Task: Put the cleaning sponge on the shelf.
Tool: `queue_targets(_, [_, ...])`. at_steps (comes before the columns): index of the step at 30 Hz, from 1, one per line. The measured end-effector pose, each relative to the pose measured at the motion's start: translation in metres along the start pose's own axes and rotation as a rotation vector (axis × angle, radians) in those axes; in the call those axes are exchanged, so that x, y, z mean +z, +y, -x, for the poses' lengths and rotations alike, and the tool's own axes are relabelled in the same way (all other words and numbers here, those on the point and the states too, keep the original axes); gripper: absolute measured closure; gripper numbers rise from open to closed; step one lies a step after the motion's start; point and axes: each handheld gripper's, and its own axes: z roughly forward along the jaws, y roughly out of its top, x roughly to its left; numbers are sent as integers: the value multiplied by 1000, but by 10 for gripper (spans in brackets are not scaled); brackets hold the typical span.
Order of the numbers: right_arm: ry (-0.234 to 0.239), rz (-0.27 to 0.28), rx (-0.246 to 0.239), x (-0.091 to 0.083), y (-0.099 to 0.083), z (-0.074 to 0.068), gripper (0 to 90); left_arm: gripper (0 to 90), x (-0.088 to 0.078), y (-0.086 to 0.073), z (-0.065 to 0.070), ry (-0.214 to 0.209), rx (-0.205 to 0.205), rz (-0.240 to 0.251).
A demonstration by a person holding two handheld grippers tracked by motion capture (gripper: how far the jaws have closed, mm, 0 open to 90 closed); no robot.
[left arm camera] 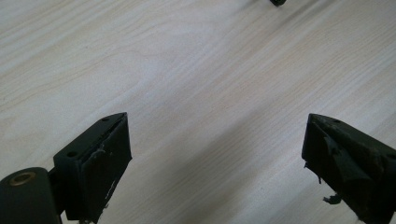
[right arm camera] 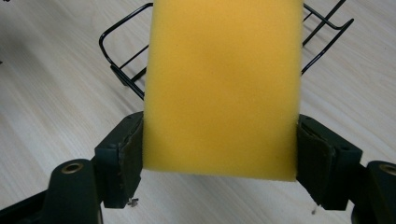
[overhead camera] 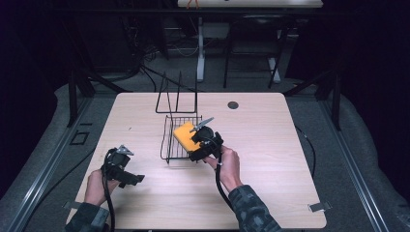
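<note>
- Yellow rectangular foam sponge (right arm camera: 222, 86): clamped across its width in my right hand-held gripper (overhead camera: 202, 140), long axis pointing ahead over the black wire rack (overhead camera: 170, 137), mid-tabletop.
- Left hand-held gripper (overhead camera: 121, 166): jaws apart, empty, near the tabletop's front-left corner, farther from the rack.

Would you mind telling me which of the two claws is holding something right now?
The right claw: its jaws are shut on the yellow sponge over the wire rack. The left claw is open, with bare table between its jaws.
</note>
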Motion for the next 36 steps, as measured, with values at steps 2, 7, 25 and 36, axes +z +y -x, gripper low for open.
queue_targets(2, [-5,3,2,1,1,-1,246,83,0,0,0,0,2,0])
queue_targets(7, [-3,13,6,8,6,-4,246,84,0,0,0,2,0,-1])
queue_targets(25, [1,-2,41,39,18,-10,244,84,0,0,1,1,4,-3])
queue_targets(36, [-15,-43,62,51,20,-7,239,84,1,0,2,3,5,-3])
